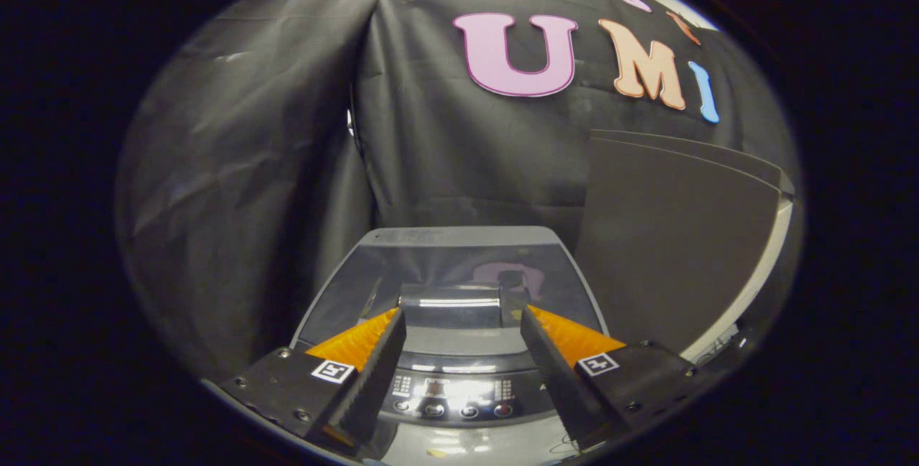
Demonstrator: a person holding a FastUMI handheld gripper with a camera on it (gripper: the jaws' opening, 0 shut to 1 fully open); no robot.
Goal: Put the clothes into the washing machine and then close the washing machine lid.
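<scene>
washing machine lid [452, 276] down and seemingly shut, control panel [451, 387] between the fingers; tool [463, 319] spread wide, holding nothing; task probably near finished.

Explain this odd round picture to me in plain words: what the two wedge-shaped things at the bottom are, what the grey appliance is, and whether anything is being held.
The camera rides on a hand-held gripper and looks forward along its two fingers, the wedges you noticed. A person carries this tool; no robot arm is involved. The fingers stand apart with nothing between them, so nothing is held. Below and ahead sits a top-loading washing machine. Its glass lid lies shut, its handle between the fingertips, and the button panel lies nearer the camera. A grey board stands beside it, before the booth's black cloth wall.
</scene>
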